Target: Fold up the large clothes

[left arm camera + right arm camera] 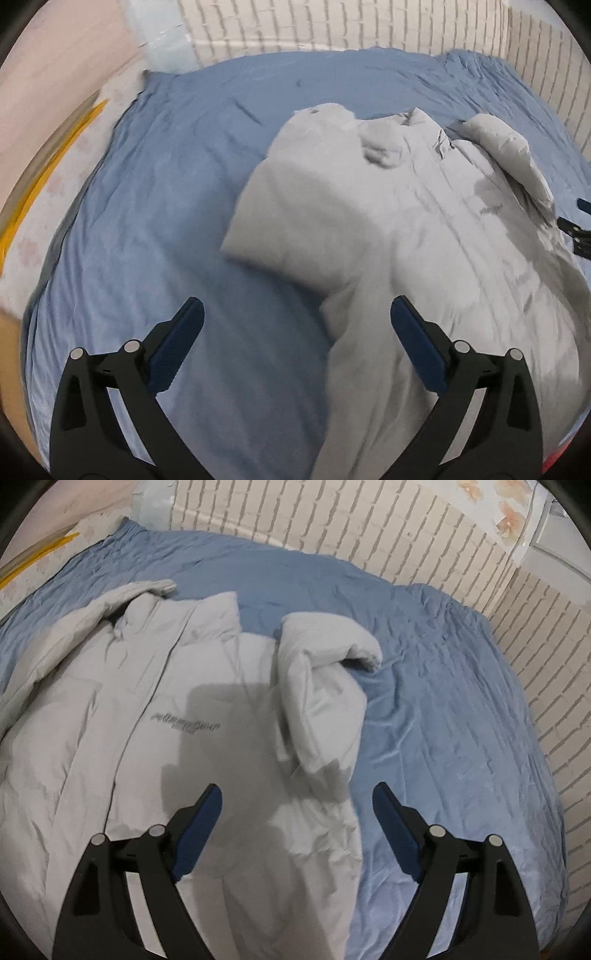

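A pale grey padded jacket [155, 716] is spread on a bed covered by a blue sheet [443, 709]. Its sleeves are seen folded in over the body, one cuff [364, 653] curled at the right edge. Wide bare sheet is left on both sides. A white brick wall [369, 528] closes the far edge and the right side. The left gripper [295, 325] and right gripper [297, 805] are held above the jacket's lower edge, fingers apart, nothing gripped.
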The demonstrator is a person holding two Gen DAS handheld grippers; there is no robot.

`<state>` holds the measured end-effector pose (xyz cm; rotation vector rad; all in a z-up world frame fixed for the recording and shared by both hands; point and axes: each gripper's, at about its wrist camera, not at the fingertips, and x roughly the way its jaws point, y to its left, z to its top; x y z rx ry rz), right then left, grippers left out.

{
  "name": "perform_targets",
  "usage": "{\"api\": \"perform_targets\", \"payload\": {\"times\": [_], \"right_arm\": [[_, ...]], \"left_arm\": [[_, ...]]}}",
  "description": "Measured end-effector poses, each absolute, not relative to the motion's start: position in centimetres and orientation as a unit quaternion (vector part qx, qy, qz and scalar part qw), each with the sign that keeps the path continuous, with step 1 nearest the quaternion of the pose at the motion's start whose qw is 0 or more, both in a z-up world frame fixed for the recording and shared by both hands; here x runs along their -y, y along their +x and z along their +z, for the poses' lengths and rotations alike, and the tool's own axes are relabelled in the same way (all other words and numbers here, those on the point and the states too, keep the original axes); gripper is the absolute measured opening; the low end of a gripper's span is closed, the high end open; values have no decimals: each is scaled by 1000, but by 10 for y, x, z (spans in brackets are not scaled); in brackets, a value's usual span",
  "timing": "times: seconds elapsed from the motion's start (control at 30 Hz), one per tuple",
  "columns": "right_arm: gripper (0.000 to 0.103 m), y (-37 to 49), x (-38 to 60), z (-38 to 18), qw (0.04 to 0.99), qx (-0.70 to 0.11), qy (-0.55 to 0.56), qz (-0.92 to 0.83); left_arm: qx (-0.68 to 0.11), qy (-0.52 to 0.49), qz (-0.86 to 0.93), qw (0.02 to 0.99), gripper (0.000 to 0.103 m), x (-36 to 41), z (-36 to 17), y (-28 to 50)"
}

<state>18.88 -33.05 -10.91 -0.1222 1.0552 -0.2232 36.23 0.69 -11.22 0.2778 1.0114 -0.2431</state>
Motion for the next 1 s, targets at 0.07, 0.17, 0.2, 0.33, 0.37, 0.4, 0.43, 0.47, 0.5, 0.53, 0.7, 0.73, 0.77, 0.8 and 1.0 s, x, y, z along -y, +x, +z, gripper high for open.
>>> {"api": "perform_targets", "payload": {"times": [0.07, 0.17, 0.2, 0.33, 0.37, 0.4, 0.43, 0.47, 0.5, 0.53, 0.7, 0.73, 0.77, 0.8, 1.0], "right_arm": [[91, 195, 334, -105, 860, -495, -59, -111], [91, 212, 342, -104, 862, -491, -43, -116], [91, 217, 344, -105, 862, -490, -37, -120], [91, 236, 352, -115, 860, -494, -5, -130], [91, 241, 354, -119, 858, -498, 6, -129], [91, 244, 355, -122, 856, -501, 11, -129], [91, 246, 355, -126, 855, -502, 10, -131], [91, 248, 356, -127, 855, -501, 8, -133], [91, 250, 357, -128, 855, -500, 4, -137], [91, 252, 359, -128, 856, -498, 3, -138], [91, 275, 382, -126, 859, -494, 56, -121], [91, 279, 385, -127, 857, -497, 64, -120], [91, 289, 390, -131, 853, -503, 76, -120], [91, 294, 392, -135, 850, -507, 84, -117], [46, 336, 400, -165, 832, -526, 160, -79]], "left_arm": [[-494, 129, -137, 849, 100, 15, -118, 385], [-502, 149, -149, 839, 100, 44, -130, 410], [-504, 152, -144, 838, 100, 55, -135, 417], [-522, 192, -97, 825, 61, 80, -174, 450], [-536, 205, -77, 815, 31, 80, -189, 460], [-556, 192, -69, 806, 30, 70, -199, 468], [-561, 167, -69, 808, 28, 58, -201, 471], [-559, 139, -68, 814, 26, 41, -199, 472], [-550, 116, -54, 826, 26, 16, -192, 470], [-542, 104, -42, 833, 26, -1, -187, 466], [-552, 49, 0, 832, 22, -93, -191, 442], [-560, 47, -3, 827, 22, -101, -198, 438], [-566, 49, -3, 823, 22, -106, -205, 435], [-568, 49, -2, 822, 22, -111, -210, 430], [-586, -41, -4, 809, 23, -145, -230, 445]]}}
